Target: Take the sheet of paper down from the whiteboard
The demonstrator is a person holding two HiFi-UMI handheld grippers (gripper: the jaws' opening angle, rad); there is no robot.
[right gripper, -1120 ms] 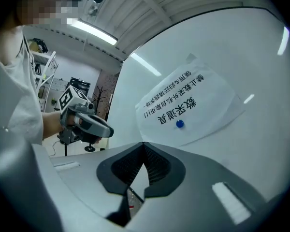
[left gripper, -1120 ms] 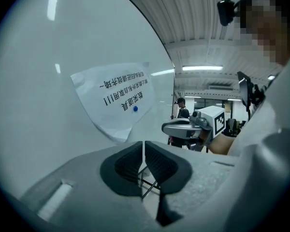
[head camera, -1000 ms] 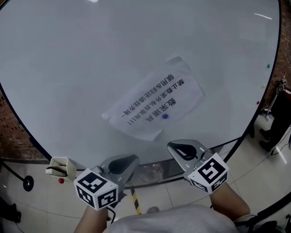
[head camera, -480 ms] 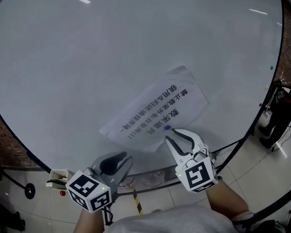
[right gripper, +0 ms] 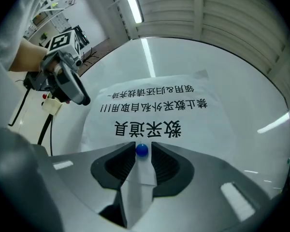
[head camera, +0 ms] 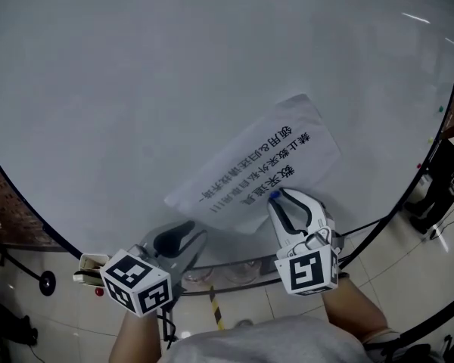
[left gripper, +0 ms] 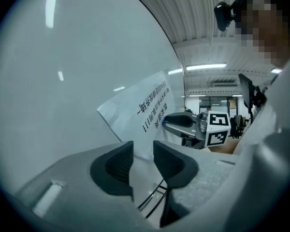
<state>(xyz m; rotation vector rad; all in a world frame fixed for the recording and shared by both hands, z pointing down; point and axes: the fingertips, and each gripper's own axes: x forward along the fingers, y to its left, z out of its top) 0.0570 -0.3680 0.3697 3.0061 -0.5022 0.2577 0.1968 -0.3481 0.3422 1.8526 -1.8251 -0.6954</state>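
Between right gripper jaw tips: small blue round magnet, clamped from both sides. Magnet sits near lower edge of white printed sheet of paper with black characters. Sheet lies flat and tilted on lower right part of big glossy whiteboard. Left gripper: jaws parted, nothing between them, held low by board's bottom rim, clear of sheet.

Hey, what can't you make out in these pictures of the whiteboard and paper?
Whether the right tongs pinch the blue magnet: right gripper view, gap too fine.
Sheet of paper, part of its lower edge: head view, behind the right tongs.
Whiteboard, its top: head view, cut off by the frame.
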